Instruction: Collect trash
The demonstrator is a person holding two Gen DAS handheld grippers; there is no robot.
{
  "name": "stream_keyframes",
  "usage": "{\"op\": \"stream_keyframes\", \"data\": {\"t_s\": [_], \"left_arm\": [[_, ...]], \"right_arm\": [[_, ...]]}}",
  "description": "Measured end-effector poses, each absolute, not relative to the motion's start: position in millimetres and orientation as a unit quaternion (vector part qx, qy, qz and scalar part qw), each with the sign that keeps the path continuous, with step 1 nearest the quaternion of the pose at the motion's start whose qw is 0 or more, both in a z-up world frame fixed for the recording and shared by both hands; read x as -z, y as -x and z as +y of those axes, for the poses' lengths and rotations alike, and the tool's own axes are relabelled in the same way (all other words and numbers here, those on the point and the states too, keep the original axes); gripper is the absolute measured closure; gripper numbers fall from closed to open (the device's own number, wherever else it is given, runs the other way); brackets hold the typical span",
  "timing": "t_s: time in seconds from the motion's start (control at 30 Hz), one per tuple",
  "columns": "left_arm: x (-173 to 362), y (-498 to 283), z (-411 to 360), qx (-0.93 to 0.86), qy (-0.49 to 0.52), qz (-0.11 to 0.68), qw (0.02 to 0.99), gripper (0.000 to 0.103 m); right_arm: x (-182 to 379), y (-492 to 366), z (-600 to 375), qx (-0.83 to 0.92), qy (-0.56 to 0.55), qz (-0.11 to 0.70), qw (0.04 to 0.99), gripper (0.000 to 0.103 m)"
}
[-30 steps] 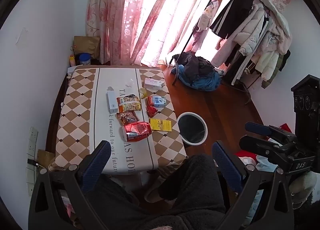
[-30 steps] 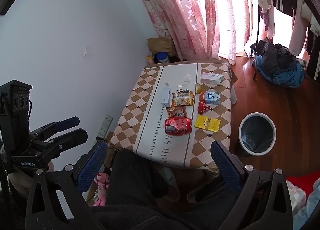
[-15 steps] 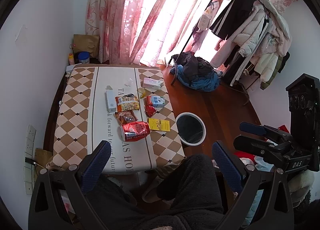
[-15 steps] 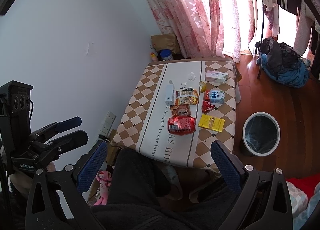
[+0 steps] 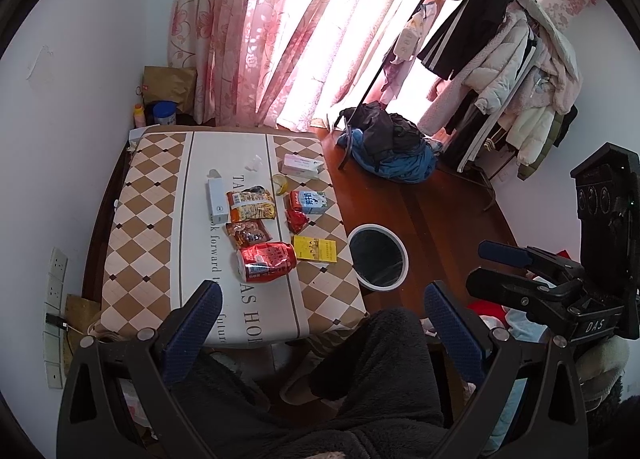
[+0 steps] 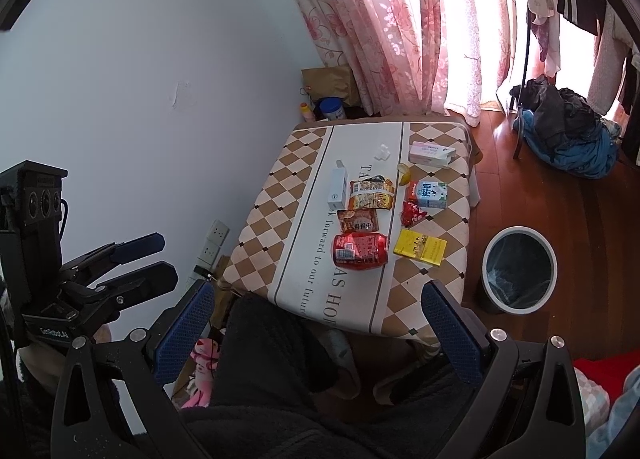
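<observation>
since the earlier frames both cameras are showing the table point(image 5: 144, 219) a little lower and nearer, while the trash on it is lying where it was. both grippers are hanging high above the scene, well clear of everything. the left gripper point(image 5: 320, 323) is standing wide open with nothing between its blue pads, and the right gripper point(image 6: 316, 323) is likewise spread open and holding nothing. going left to right over the tablecloth, a white box point(image 5: 217, 197) is lying flat, an orange snack bag point(image 5: 251, 206) is sitting just beside it, a brown packet point(image 5: 248, 234) is lying below that, and a red bag point(image 5: 266, 261) is resting nearest the front edge. a banana peel point(image 5: 280, 184) is lying near the middle, a red wrapper point(image 5: 297, 219) is touching a milk carton point(image 5: 309, 202), a yellow box point(image 5: 315, 249) is sitting near the right edge, and a pale box point(image 5: 301, 166) is lying at the far right corner. the bin point(image 5: 378, 257) is standing on the floor just beside the table's right edge.
</observation>
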State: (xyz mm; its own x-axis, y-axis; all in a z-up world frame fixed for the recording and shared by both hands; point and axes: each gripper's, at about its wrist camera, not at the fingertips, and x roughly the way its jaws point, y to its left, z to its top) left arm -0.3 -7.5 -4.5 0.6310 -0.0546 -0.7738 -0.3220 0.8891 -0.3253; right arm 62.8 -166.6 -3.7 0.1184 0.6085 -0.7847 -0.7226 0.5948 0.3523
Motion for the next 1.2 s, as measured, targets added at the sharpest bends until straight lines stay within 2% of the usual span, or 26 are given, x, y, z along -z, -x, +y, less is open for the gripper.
{"op": "stream_keyframes", "data": {"t_s": [1.2], "left_arm": [[4, 5, 7, -0.079, 0.23, 0.41, 0.879, 0.0]], "right_arm": [[-7, -57, -157, -0.454, 0.073, 0.48, 0.747, 0.0]]}}
